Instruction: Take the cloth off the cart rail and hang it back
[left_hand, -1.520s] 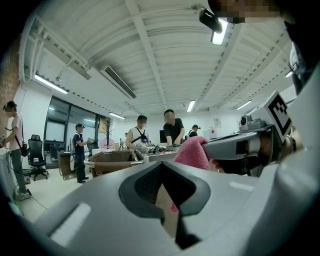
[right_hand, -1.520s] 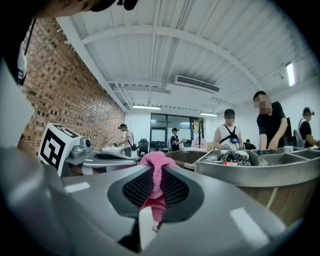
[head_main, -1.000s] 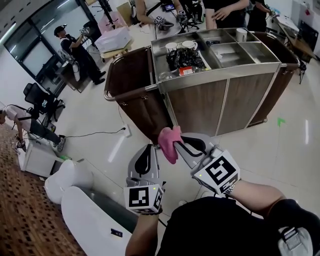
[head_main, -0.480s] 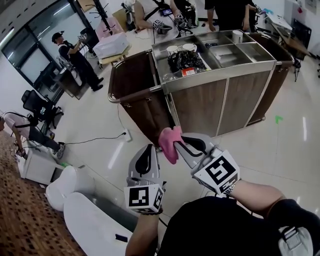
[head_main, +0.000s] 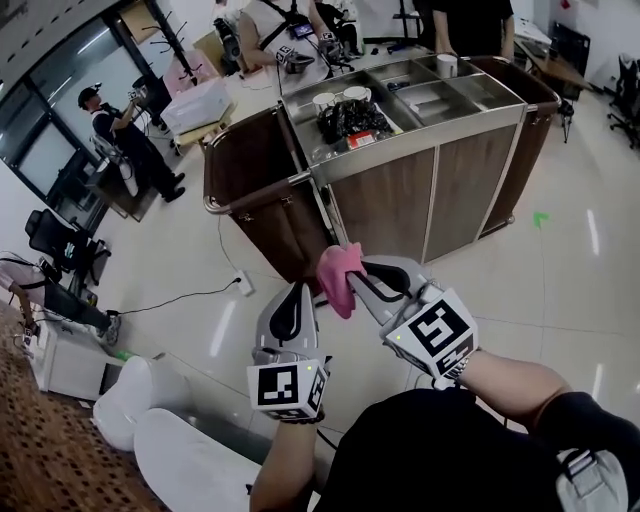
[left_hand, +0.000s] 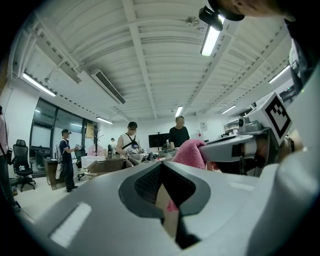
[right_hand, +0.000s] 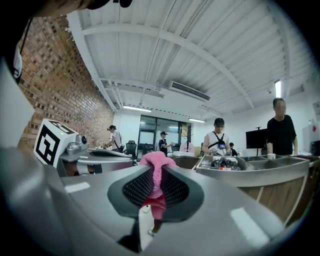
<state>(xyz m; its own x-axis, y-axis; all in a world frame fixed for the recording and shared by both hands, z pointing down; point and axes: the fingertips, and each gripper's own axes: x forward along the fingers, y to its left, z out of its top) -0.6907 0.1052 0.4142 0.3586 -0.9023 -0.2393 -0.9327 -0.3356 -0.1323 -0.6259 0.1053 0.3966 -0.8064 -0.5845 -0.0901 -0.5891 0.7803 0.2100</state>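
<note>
The right tongs are clamped on a bunched fold of the pink cloth. The cloth hangs in the air in front of the person, well apart from the cart rail. The left tongs are together with nothing pinched.

The grip seems to take only a small fold, so a snag or a quick swing could pull the cloth free onto the floor. Held bunched at one spot, it may land on the rail as a lump and slide off, unless the left tongs help spread it.
</note>
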